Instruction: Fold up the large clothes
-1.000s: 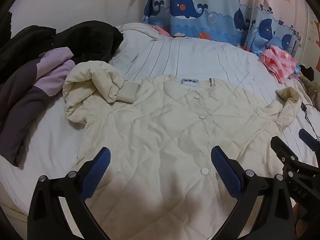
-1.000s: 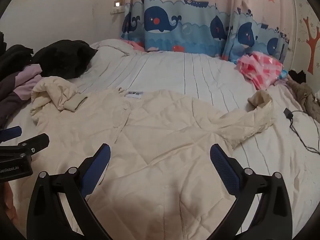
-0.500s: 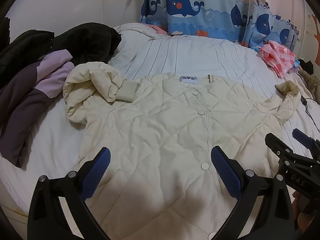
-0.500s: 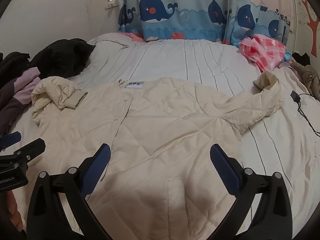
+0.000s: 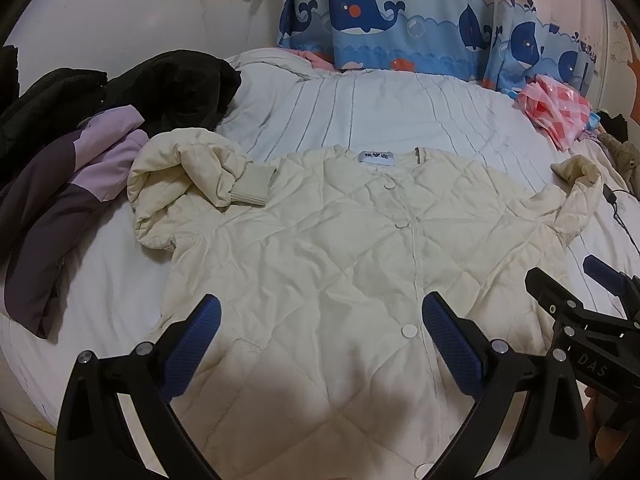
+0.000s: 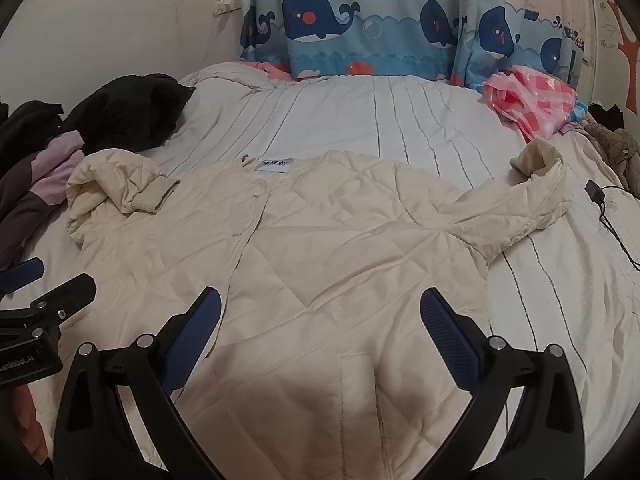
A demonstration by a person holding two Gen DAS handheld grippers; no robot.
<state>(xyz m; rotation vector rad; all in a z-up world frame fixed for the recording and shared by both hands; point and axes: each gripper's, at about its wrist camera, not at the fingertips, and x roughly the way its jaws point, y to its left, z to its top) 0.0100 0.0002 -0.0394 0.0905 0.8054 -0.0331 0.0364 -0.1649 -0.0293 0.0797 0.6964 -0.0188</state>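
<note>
1. My left hand-held gripper [image 5: 320, 320] hangs over the lower front of the jacket [image 5: 360, 248], its blue pads wide apart with nothing between them.
2. My right hand-held gripper [image 6: 320, 316] is likewise spread and empty, above the jacket's right half.
3. The cream quilted jacket lies front up on the bed [image 5: 380, 108], collar label away from me, snaps running down the middle.
4. Its hem runs below the frame edge in both views and is partly covered by my gripper arms, so I cannot see where it ends.
5. One sleeve [image 5: 192, 176] is bunched and folded back, with its ribbed cuff resting on the shoulder; how it lies underneath is hidden.
6. The other sleeve [image 6: 536, 200] stretches out to the side and its cuff curls up.
7. Dark and purple clothes [image 5: 72, 184] are heaped at the bed's left edge, cut off by the lens rim.
8. A pink checked bag [image 6: 532, 104] sits by the whale curtain [image 6: 360, 24].
9. A black cable [image 6: 608, 216] trails off the right edge; its end is out of view.
</note>
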